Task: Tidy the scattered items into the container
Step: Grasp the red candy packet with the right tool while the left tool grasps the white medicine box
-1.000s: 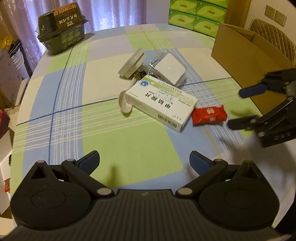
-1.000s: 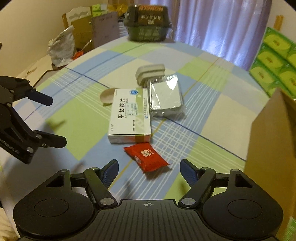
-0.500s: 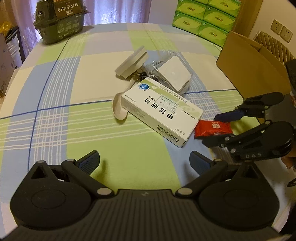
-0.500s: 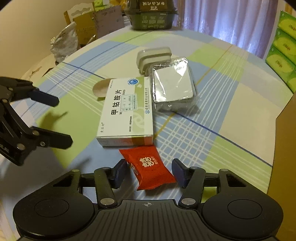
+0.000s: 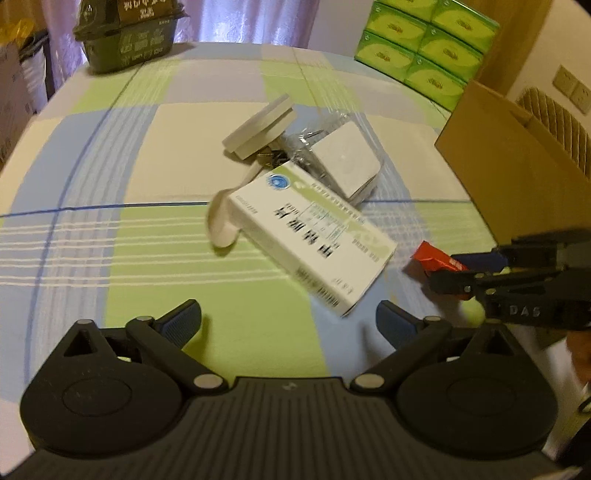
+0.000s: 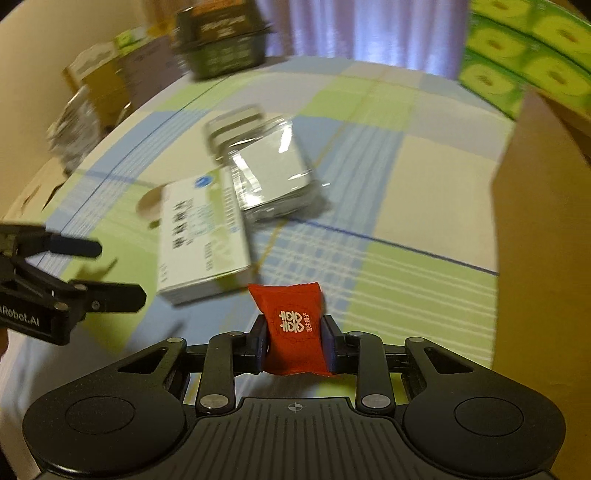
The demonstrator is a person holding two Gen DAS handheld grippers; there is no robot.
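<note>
Red candy packet [image 6: 293, 328] sits pinched between the closed right gripper [image 6: 294, 343], lifted off the checked tablecloth [image 6: 413, 291]; the left wrist view shows only its corner. Left gripper [image 5: 288, 319] gapes wide, empty, near the medicine box [image 5: 314, 240]. Cardboard box [image 6: 546, 236] is cut off at the right.

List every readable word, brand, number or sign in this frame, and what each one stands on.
"DAS": on the right gripper body, left wrist view.
"Robot.AI", start cut off: on the left gripper body, right wrist view.
White double "囍" sign: on the red packet; small side characters unreadable.
White medicine box: print blurred.
Dark box: lettering blurred.
</note>
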